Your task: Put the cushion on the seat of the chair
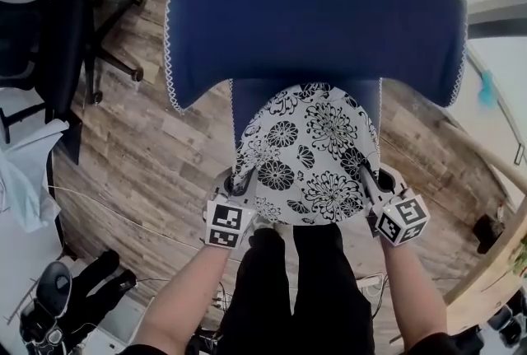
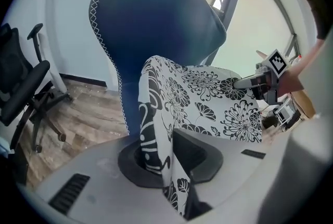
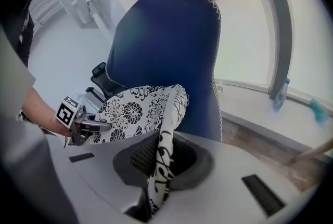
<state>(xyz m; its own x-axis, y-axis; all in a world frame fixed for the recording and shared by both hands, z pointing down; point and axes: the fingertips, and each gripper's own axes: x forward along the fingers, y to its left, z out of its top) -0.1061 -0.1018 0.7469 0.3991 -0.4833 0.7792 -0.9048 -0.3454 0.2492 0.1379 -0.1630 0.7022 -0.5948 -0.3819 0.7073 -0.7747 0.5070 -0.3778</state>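
The job looks more than half done. The cushion (image 1: 309, 156) is already over the seat (image 1: 368, 94) of the blue chair (image 1: 313, 24), with its far edge up toward the backrest at 12 o'clock. It has not been let go, and I can't tell if that far edge touches the chair. What's left, I'd say, is to lower the near edge flat and release it.

The left gripper (image 2: 169, 166) has its jaws pinched narrow on the cushion's near corner at 7 o'clock. The right gripper (image 3: 158, 166) is clamped the same way on the corner at 5 o'clock. Both forearms reach in from 6 o'clock, side by side, with the grippers tipped downward toward the seat.
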